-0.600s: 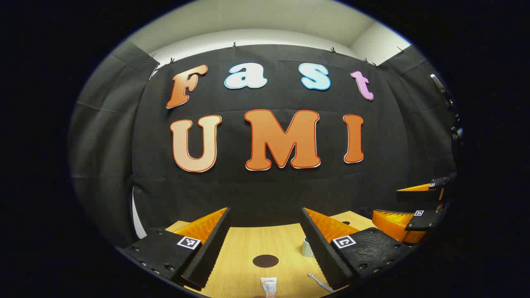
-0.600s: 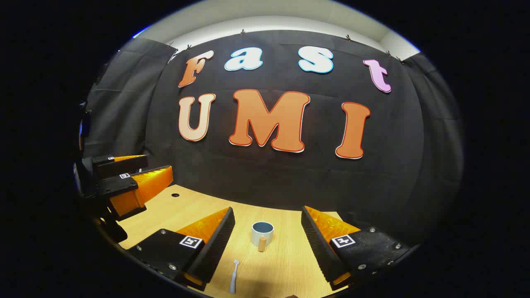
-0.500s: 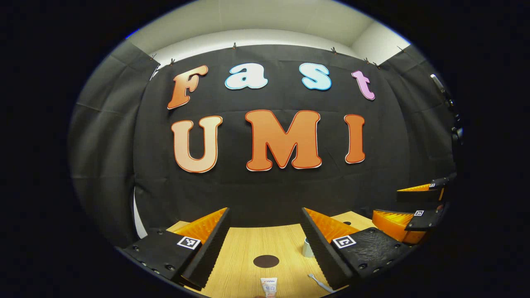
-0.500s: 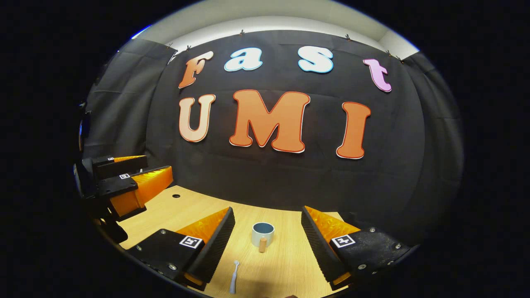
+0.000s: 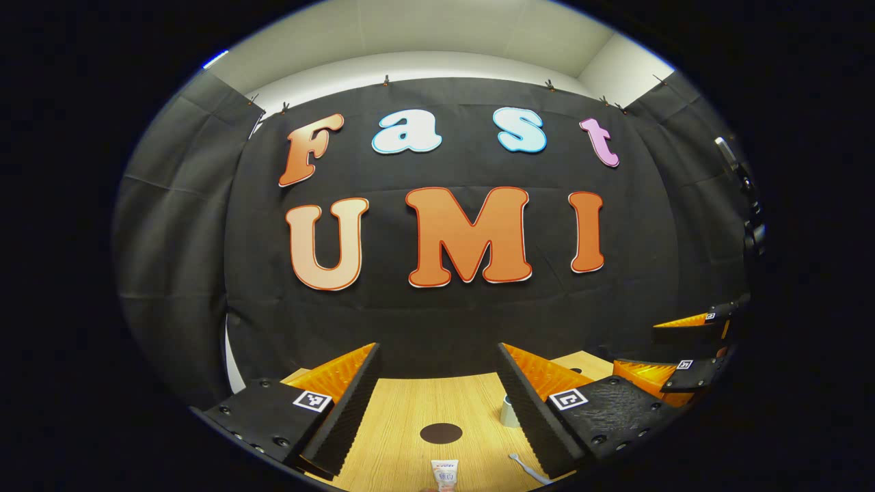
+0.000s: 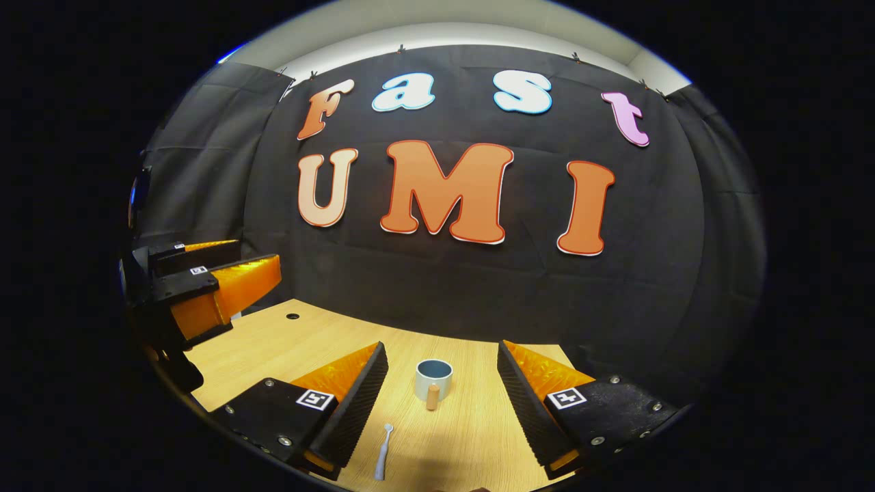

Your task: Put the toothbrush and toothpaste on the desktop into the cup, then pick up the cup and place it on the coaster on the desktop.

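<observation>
Both grippers above the desktop (image 6: 472, 437), empty — left gripper (image 5: 437, 359) jaws wide apart, right gripper (image 6: 443, 355) likewise — level, side by side.

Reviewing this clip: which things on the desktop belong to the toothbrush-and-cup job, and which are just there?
Part of the job:
toothbrush
toothpaste
cup
coaster
left gripper and right gripper, both open and holding nothing

Just there:
cable hole in the desktop
</observation>
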A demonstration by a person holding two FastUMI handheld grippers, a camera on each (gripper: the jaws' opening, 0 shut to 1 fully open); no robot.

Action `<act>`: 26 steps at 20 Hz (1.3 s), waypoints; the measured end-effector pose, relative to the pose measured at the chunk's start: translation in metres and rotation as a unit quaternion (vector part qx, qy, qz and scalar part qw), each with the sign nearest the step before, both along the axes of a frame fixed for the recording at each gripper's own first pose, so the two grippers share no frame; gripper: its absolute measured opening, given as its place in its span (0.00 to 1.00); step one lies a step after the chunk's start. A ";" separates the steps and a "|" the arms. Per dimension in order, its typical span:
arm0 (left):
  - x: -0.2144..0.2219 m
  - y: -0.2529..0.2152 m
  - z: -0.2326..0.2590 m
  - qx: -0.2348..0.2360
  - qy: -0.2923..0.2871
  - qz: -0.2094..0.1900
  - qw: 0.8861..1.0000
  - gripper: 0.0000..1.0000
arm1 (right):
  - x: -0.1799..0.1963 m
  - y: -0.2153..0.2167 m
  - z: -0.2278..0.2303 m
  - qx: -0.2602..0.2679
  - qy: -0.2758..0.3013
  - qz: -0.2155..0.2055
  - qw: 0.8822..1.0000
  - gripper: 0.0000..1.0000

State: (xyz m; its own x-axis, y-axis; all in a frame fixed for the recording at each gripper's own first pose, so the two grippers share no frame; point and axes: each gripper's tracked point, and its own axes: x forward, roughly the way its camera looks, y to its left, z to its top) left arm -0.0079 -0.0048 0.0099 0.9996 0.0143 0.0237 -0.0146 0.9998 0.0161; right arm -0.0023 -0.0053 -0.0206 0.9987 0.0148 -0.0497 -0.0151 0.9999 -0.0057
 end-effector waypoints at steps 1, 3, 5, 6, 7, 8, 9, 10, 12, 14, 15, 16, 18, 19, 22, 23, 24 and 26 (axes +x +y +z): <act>-0.001 0.001 0.002 0.002 -0.001 0.001 1.000 1.00 | 0.000 0.000 -0.005 -0.003 0.009 -0.001 1.000 0.98; -0.003 0.003 0.004 0.006 -0.004 0.002 1.000 0.99 | 0.001 0.002 -0.014 -0.003 0.025 0.001 1.000 0.98; -0.006 0.006 0.005 0.012 -0.006 0.004 1.000 0.99 | 0.002 0.008 -0.026 0.001 0.044 0.006 0.999 0.97; -0.008 0.010 0.005 0.015 -0.007 0.007 1.000 1.00 | 0.004 0.010 -0.035 -0.001 0.060 0.008 0.998 0.98; -0.009 0.013 0.005 0.017 -0.007 0.010 1.000 0.99 | 0.006 0.012 -0.044 -0.003 0.076 0.008 0.997 0.98; -0.011 0.016 0.003 0.018 -0.004 0.012 1.000 0.99 | 0.007 0.012 -0.057 -0.006 0.102 0.007 0.995 0.98; -0.013 0.021 0.002 0.020 -0.001 0.016 1.000 0.99 | 0.007 0.016 -0.068 -0.008 0.126 0.013 0.992 0.98; -0.016 0.029 -0.001 0.021 0.004 0.023 1.000 0.99 | 0.008 0.022 -0.083 -0.008 0.155 0.019 0.988 0.98; -0.021 0.039 -0.003 0.022 0.008 0.035 0.999 0.99 | 0.009 0.030 -0.097 -0.002 0.180 0.026 0.983 0.97; -0.027 0.053 -0.006 0.027 0.014 0.049 0.998 0.99 | 0.013 0.038 -0.117 0.001 0.210 0.037 0.977 0.97; -0.029 0.059 -0.006 0.029 0.015 0.056 0.998 0.99 | 0.016 0.040 -0.125 -0.002 0.228 0.039 0.973 0.97; -0.032 0.064 -0.008 0.030 0.017 0.062 0.997 0.99 | 0.016 0.039 -0.142 -0.009 0.260 0.035 0.965 0.97; -0.038 0.075 -0.013 0.032 0.027 0.074 0.996 0.99 | 0.015 0.044 -0.160 -0.005 0.300 0.043 0.953 0.96; -0.039 0.080 -0.018 0.033 0.033 0.079 0.996 0.99 | 0.013 0.048 -0.172 -0.002 0.321 0.047 0.946 0.95; -0.044 0.091 -0.033 0.035 0.056 0.090 0.994 0.99 | 0.010 0.055 -0.206 -0.001 0.391 0.058 0.919 0.92; -0.044 0.095 -0.036 0.037 0.062 0.095 0.993 0.99 | 0.009 0.059 -0.216 -0.001 0.410 0.065 0.910 0.91; -0.046 0.100 -0.039 0.038 0.067 0.100 0.992 0.99 | 0.008 0.063 -0.226 -0.001 0.430 0.073 0.900 0.89; -0.047 0.106 -0.049 0.035 0.081 0.109 0.990 0.99 | 0.007 0.068 -0.242 -0.006 0.462 0.082 0.883 0.85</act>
State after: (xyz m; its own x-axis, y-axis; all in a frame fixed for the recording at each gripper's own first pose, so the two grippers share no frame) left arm -0.0546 0.1014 -0.0395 0.9639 0.2338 -0.1277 -0.2213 0.9695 0.1050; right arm 0.0044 0.0628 -0.2625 0.5164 0.1503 -0.8431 -0.1642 0.9836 0.0747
